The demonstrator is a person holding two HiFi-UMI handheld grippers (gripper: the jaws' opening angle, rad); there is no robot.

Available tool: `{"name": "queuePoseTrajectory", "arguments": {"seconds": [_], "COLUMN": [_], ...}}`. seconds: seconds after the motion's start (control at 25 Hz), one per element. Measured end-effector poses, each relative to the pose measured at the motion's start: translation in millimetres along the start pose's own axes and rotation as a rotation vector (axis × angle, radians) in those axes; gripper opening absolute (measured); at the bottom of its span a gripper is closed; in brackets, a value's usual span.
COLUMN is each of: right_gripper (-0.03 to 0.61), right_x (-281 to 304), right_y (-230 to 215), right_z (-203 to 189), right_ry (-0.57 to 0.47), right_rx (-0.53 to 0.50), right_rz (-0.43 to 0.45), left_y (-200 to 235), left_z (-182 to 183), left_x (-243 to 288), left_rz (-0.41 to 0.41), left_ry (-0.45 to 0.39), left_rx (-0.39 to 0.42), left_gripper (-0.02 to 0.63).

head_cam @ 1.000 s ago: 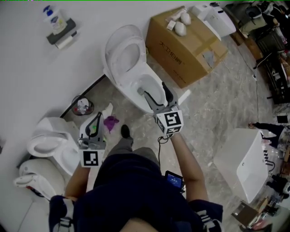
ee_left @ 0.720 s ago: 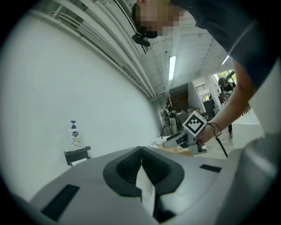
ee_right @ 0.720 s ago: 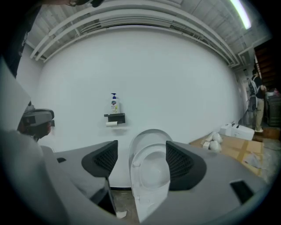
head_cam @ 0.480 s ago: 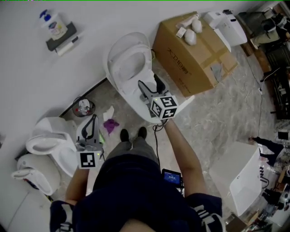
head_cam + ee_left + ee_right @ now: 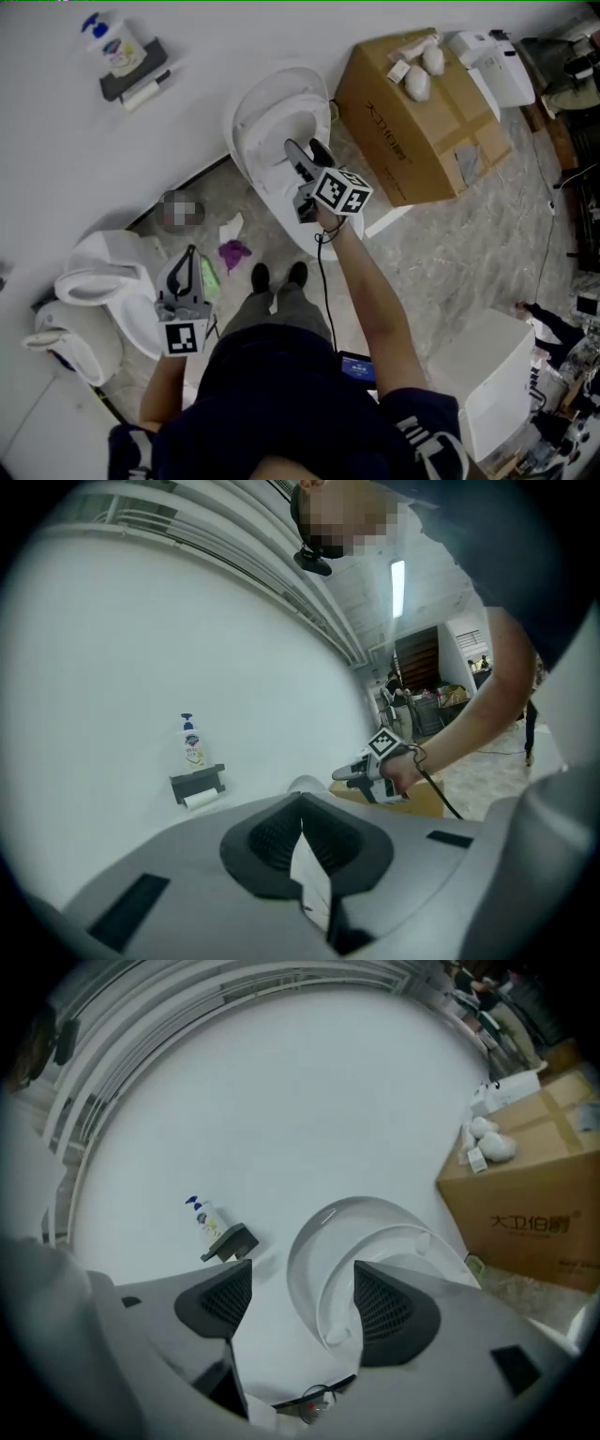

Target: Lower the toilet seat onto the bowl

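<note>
The white toilet stands against the wall with its seat (image 5: 265, 131) and lid raised upright above the bowl (image 5: 269, 199). My right gripper (image 5: 304, 150) is open, over the bowl, with its tips just in front of the raised seat. In the right gripper view the seat ring (image 5: 349, 1274) and the lid (image 5: 305, 1241) behind it fill the gap between the jaws of the right gripper (image 5: 305, 1309), and nothing is held. My left gripper (image 5: 191, 255) hangs low at the left, shut and empty; its pads (image 5: 281, 829) meet.
A cardboard box (image 5: 422, 112) with small white items on top stands right of the toilet. A soap bottle on a wall shelf (image 5: 122, 52) is at the left. A second toilet (image 5: 98, 281) lies at lower left, and a purple rag (image 5: 232, 251) is on the floor.
My right gripper has moved up and forward from the bowl's front toward the raised seat. The left gripper has stayed low and shut.
</note>
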State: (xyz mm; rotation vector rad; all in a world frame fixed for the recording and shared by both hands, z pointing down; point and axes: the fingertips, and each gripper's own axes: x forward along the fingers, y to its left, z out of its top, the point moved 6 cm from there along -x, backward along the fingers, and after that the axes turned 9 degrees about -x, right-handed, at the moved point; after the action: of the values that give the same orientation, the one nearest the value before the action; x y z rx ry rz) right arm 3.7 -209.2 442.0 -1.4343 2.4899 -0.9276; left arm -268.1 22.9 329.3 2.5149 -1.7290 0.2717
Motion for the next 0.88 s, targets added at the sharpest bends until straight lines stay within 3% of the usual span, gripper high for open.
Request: {"name": "queuePoseTrajectory", "arguments": {"seconds": [0.24,0.88], "right_gripper": [0.333,0.299], "right_x": [40.4,116.0], "right_y": [-17.5,-54.8], "right_z": [8.8,-8.7], "right_ry": [-0.046,-0.106], "right_rx": [0.189,0.517], "right_rz": [0.009,-0.026], "left_y": [9.8,36.7], "left_z": [-5.2,-15.6], "left_x": [4.0,21.0], "left_rz": [0.034,0.079], "left_ry": [0.029,0.057], "left_rx": [-0.002,-0.009], "left_gripper": [0.025,0.025]}}
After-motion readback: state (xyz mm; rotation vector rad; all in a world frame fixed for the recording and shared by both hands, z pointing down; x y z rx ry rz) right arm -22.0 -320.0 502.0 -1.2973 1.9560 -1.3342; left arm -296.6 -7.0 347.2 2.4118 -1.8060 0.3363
